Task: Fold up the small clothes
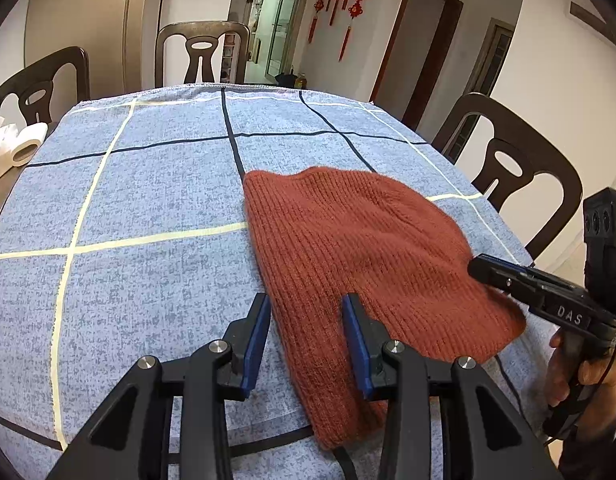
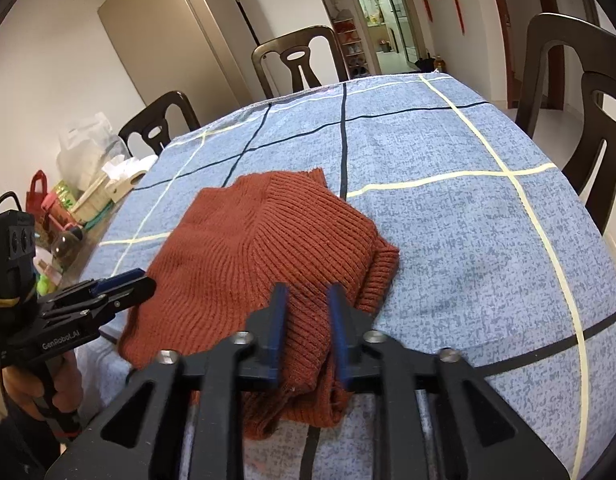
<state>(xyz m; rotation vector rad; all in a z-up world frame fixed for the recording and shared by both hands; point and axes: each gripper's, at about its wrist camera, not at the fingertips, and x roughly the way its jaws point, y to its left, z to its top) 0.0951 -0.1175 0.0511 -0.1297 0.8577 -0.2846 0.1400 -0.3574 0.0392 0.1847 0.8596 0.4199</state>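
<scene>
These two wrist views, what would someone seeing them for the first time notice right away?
The rust-red knitted garment stands out first, lying bunched on the near part of the blue checked tablecloth. Next come the two black claws over its near edge: the left claw straddles its left edge with jaws apart, and the right claw stands open over the folded knit. Dark wooden chairs ring the table.

Even indoor light, fisheye-warped edges
</scene>
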